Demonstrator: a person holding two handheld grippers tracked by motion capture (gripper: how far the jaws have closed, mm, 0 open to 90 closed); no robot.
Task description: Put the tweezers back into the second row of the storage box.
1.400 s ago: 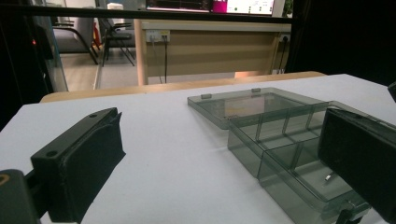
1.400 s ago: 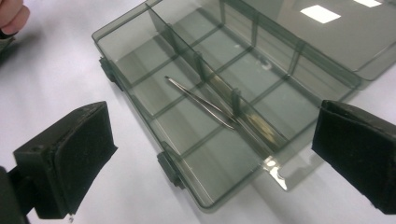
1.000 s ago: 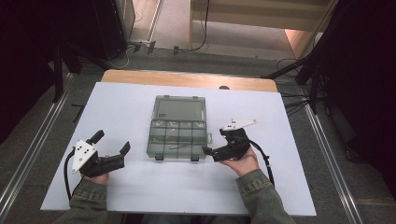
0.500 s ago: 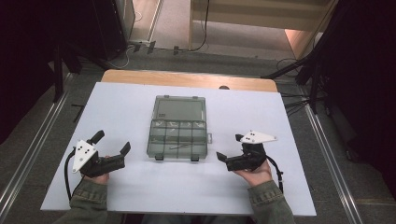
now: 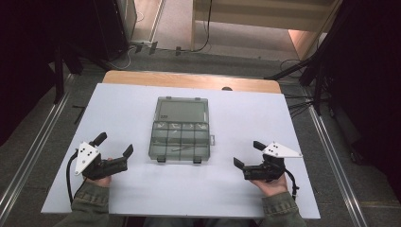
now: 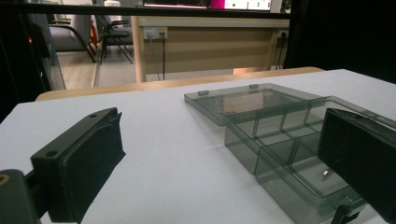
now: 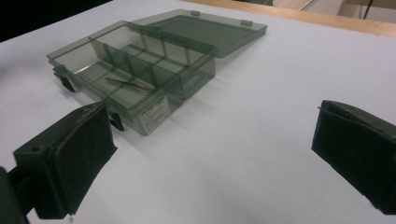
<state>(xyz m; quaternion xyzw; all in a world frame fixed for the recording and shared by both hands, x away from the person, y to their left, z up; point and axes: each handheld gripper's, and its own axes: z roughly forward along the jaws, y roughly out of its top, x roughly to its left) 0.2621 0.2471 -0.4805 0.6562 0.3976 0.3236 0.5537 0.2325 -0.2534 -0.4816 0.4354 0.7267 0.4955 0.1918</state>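
Between the two grippers, clear of both, sits the open grey compartment box (image 5: 180,134), lid flat behind, thin metal piece (image 7: 127,84) inside. Left gripper (image 5: 113,147) jaws spread, empty. Right gripper (image 5: 247,154) jaws spread, empty.

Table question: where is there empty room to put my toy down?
Bare white table lies right of the open box, left of it too, and along the near edge between the left gripper and right gripper. The middle, where the box sits, is taken.
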